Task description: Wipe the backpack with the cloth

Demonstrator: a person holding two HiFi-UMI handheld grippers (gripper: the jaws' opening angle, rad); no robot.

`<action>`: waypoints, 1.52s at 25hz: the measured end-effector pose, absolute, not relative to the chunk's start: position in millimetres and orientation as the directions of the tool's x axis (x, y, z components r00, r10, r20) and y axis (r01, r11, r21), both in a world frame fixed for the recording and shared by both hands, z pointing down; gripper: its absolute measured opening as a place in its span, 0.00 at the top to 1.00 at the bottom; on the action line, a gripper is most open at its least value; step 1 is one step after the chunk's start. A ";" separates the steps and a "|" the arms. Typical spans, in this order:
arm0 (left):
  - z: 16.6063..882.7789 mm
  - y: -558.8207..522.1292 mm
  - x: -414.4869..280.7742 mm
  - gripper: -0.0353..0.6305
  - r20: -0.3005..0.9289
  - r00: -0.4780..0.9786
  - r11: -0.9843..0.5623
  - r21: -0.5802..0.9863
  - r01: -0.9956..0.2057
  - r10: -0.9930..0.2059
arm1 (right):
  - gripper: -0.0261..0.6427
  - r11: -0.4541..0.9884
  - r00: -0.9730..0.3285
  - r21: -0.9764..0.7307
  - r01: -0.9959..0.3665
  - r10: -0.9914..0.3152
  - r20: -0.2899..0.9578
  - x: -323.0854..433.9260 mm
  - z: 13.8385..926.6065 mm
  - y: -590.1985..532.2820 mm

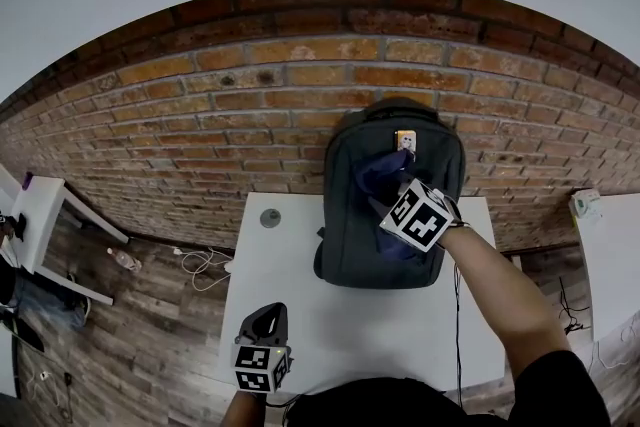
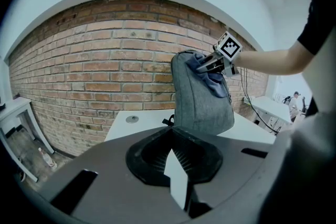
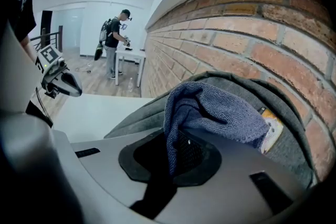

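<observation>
A dark grey backpack (image 1: 350,235) (image 2: 197,107) (image 3: 286,113) stands upright on the white table (image 1: 290,315), its back to the brick wall. My right gripper (image 1: 398,195) (image 2: 207,65) (image 3: 181,155) is shut on a blue cloth (image 1: 378,173) (image 2: 211,75) (image 3: 215,113) and presses it against the upper front of the backpack, just below a yellow tag (image 1: 405,141) (image 3: 270,131). The cloth hides its fingertips. My left gripper (image 1: 265,323) (image 2: 176,165) (image 3: 65,84) hovers at the table's front left, well apart from the backpack, its jaws together with nothing between them.
A small round disc (image 1: 270,218) (image 2: 132,119) lies on the table left of the backpack. Another white table (image 1: 40,205) stands far left, and one (image 1: 610,255) at the right. A bottle (image 1: 122,260) and cables (image 1: 200,262) lie on the wood floor. A person (image 3: 113,34) works at a distant table.
</observation>
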State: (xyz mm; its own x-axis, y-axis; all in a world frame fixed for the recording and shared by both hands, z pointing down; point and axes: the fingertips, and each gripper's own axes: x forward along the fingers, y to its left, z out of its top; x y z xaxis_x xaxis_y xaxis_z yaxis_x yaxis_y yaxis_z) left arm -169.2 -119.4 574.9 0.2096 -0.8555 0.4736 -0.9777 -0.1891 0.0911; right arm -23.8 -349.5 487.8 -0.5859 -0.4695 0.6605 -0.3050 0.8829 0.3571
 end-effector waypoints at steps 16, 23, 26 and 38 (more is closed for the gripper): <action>575.0 -114.5 -164.2 0.95 0.476 0.221 -0.202 0.092 -0.975 -0.851 | 0.90 0.910 -0.606 0.265 -0.319 -0.411 0.681 -13.9 545.0 -273.1; 577.2 -112.1 -163.4 0.95 0.480 0.226 -0.202 0.101 -0.974 -0.848 | 0.90 0.921 -0.613 0.248 -0.300 -0.386 0.690 -8.6 568.7 -243.0; 577.5 -111.3 -161.8 0.95 0.480 0.227 -0.202 0.103 -0.974 -0.847 | 0.90 0.928 -0.613 0.222 -0.298 -0.364 0.701 -5.9 580.5 -230.7; 582.0 -105.1 -166.8 0.95 0.489 0.215 -0.186 0.108 -0.977 -0.845 | 0.90 0.949 -0.510 0.174 -0.264 -0.290 0.810 13.8 675.3 -180.6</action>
State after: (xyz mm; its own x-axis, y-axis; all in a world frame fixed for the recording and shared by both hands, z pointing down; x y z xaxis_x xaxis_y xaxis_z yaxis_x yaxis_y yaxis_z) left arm -166.8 -105.1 582.0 0.2151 -0.8455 0.4888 -0.9766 -0.1860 0.1080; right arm 13.8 -180.6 675.3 -0.5101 -0.2904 0.8096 -0.2637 0.9487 0.1742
